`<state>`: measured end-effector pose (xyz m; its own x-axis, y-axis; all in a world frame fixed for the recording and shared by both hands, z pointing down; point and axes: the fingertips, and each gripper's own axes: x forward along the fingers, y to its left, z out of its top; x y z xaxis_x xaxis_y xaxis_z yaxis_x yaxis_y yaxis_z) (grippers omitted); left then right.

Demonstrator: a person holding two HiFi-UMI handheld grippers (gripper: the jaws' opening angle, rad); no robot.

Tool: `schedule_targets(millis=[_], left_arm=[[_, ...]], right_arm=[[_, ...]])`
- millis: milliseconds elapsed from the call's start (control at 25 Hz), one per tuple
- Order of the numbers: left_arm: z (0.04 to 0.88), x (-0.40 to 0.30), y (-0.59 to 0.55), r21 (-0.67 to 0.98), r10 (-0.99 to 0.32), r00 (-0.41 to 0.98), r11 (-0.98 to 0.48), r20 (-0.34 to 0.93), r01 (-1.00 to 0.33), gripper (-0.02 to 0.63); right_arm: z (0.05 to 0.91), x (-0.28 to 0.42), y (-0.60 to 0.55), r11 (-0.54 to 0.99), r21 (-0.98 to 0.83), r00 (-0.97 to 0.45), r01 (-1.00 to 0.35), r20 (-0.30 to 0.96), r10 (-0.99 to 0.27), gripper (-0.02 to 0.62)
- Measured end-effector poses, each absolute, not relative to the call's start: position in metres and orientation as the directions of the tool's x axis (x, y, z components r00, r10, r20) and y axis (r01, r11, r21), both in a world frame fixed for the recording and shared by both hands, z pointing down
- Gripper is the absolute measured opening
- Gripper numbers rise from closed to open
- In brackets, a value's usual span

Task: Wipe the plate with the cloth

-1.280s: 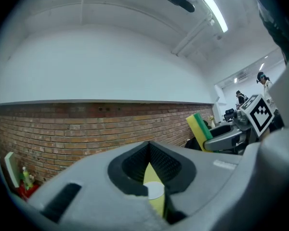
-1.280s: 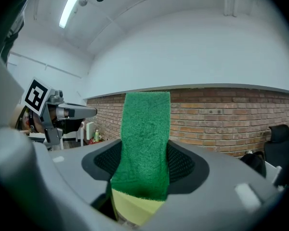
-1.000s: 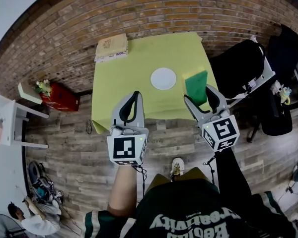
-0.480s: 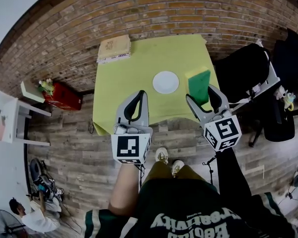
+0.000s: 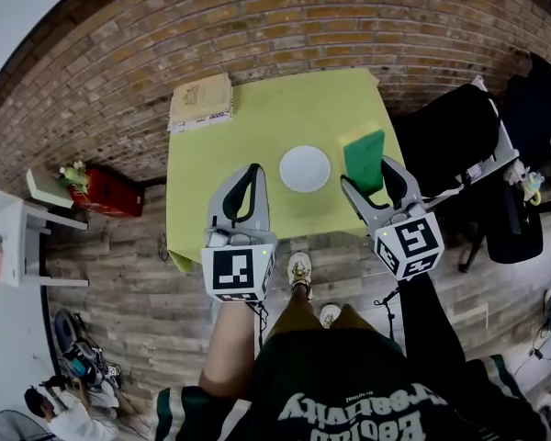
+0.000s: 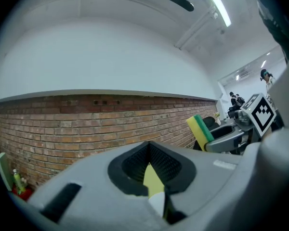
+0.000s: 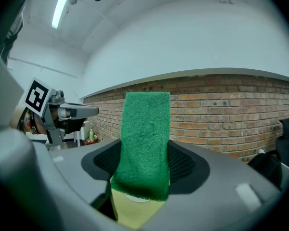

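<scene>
The right tool [image 5: 368, 175] pinches the cloth [image 5: 363, 159], which looks like a green-and-yellow scouring sponge, by 1 end. Most of the cloth stands out beyond the jaws. The left tool [image 5: 248, 173] has its jaws pressed together with nothing between them. The white plate [image 5: 305, 168] lies flat on the yellow-green worktop [image 5: 248, 136], between the 2 tools as the head view frames them. Neither tool touches the plate. Wiping has not begun, and both tools are held up off the worktop's near edge.

The plate is loose and probably light, so a sideways wipe from 1 tool could skate it toward the worktop's edge. The left tool, closed as it is, could only press the plate down, not grip it. The cloth is gripped near its end, so pressure on the far end may fold it or twist it in the pinch.

Only the head view shows the plate's position and the book-like stack [image 5: 200, 102] on the far left corner. The right gripper view shows the cloth [image 7: 145, 143] filling the gap between its jaws, green face toward the camera. The left gripper view shows a thin sliver of yellow worktop past its closed jaws.
</scene>
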<state>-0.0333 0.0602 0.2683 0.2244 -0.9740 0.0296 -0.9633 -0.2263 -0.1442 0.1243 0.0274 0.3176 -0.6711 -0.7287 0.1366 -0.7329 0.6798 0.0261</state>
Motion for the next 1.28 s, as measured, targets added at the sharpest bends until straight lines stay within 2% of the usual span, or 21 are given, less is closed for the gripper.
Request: schedule_targets(millis=[800,1280], left_arm=[[0.301,-0.086,-0.065,-0.1,-0.939,0.331,-0.339,0.09,-0.935,0.005],[0.352,-0.091,-0.098,-0.07,-0.904,0.397,-0.411,0.161,-0.909,0.005]], right_arm=[[0.336,0.06,-0.087,0.643,0.068,-0.611,-0.763,0.253,-0.751,0.302],[0.392,0.033,-0.114,0.681,0.118,-0.581,-0.722,0.432,-0.69,0.302]])
